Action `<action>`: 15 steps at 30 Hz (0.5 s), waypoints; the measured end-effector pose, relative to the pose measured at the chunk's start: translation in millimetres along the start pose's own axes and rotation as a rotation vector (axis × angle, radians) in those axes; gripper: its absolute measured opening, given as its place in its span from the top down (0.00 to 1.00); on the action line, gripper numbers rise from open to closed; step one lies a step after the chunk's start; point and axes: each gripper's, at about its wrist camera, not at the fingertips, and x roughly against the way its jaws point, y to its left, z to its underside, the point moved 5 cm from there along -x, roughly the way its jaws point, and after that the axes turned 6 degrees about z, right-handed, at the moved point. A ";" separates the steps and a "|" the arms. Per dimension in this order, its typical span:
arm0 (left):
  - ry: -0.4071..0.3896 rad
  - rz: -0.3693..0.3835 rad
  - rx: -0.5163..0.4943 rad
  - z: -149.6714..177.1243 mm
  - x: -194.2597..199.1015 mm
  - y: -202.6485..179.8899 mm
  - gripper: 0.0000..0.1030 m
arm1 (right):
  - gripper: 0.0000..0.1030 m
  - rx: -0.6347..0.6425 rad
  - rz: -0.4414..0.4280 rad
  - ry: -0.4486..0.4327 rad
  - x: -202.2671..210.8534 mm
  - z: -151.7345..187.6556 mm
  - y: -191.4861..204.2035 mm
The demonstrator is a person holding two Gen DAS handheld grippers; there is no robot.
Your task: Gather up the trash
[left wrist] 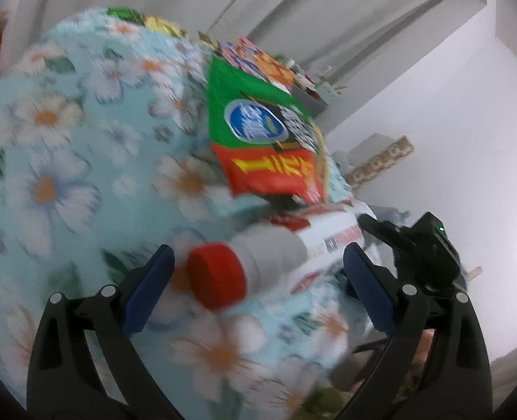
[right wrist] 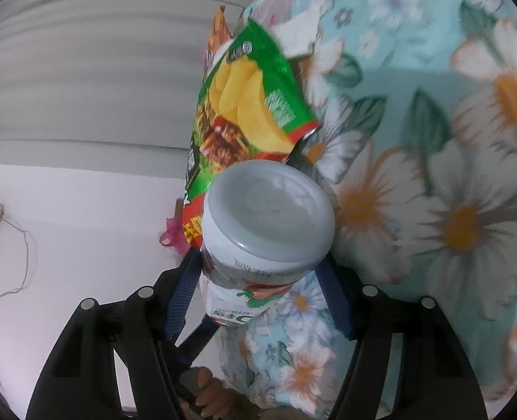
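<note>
A white plastic bottle [left wrist: 293, 245] with a red cap [left wrist: 216, 276] lies on a pale blue floral blanket [left wrist: 66, 147]. My left gripper [left wrist: 257, 250] stands open around the cap end, and its blue pads [left wrist: 150, 287] are clear of the bottle. In the right wrist view the bottle's grey base [right wrist: 269, 210] faces the camera. My right gripper [right wrist: 258, 260] is shut on the bottle's body just behind that base. The right gripper's black body [left wrist: 419, 248] shows at the bottle's far end. A green and red chip bag [left wrist: 258, 140] [right wrist: 244, 105] lies just beyond the bottle.
More colourful wrappers [left wrist: 258, 59] lie further along the blanket [right wrist: 433, 140], with gold and green ones [left wrist: 153, 22] at its far end. Grey curtains [left wrist: 293, 7] and a white wall [left wrist: 451, 140] are behind. A person's fingers [right wrist: 209, 392] show below the right gripper.
</note>
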 end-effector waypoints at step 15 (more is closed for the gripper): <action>-0.006 0.035 -0.120 -6.8 -4.0 -40.6 0.10 | 0.31 -0.042 0.049 -0.043 60.7 -29.2 -36.0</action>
